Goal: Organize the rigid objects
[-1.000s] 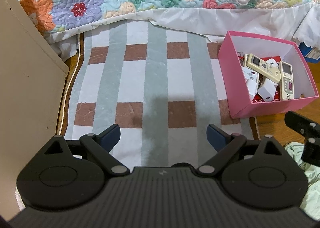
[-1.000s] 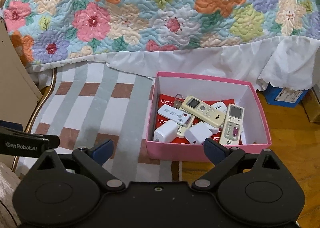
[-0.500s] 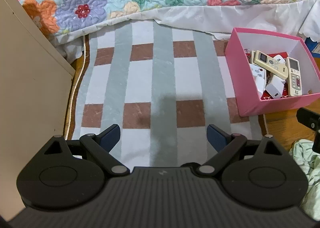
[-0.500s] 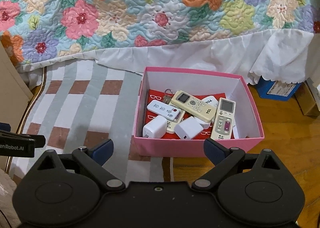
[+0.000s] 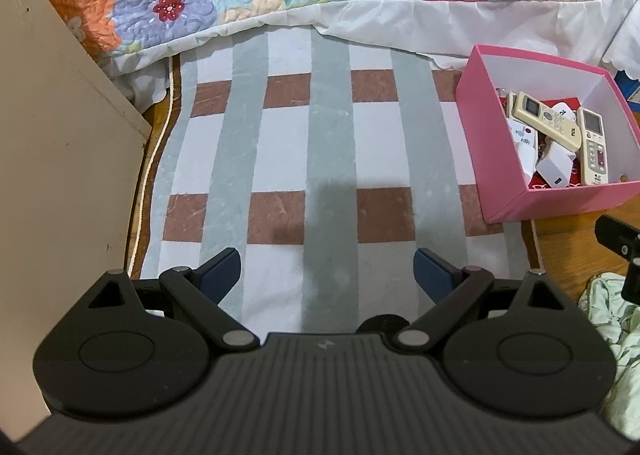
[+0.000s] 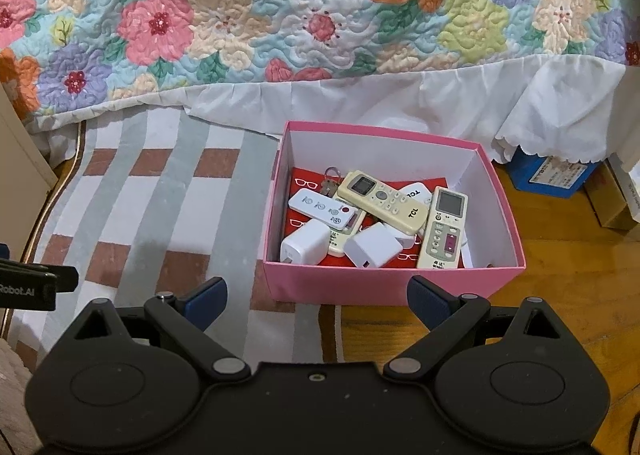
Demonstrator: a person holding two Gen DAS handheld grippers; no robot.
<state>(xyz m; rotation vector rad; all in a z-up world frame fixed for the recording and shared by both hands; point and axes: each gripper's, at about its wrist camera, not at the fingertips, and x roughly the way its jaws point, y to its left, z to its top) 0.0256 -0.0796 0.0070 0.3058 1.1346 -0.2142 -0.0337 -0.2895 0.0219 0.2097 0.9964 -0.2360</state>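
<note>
A pink box (image 6: 392, 286) (image 5: 556, 203) sits on the floor at the rug's right edge. Inside lie cream remotes (image 6: 382, 201), a white remote (image 6: 322, 209), white charger cubes (image 6: 372, 246), keys (image 6: 330, 180) and a red card. My right gripper (image 6: 318, 297) hovers open just in front of the box's near wall, holding nothing. Over the striped rug (image 5: 320, 159), well left of the box, my left gripper (image 5: 327, 273) is open and empty.
A bed with a floral quilt (image 6: 320, 15) and white skirt (image 6: 520, 103) runs along the back. A beige cabinet side (image 5: 48, 159) stands at the left. A blue box (image 6: 548, 175) sits under the bed at right, and green cloth (image 5: 612, 319) lies on the wood floor.
Both grippers have drawn back and up from the box, which now looks smaller and farther. Both stay open and empty; nothing in the box moved.
</note>
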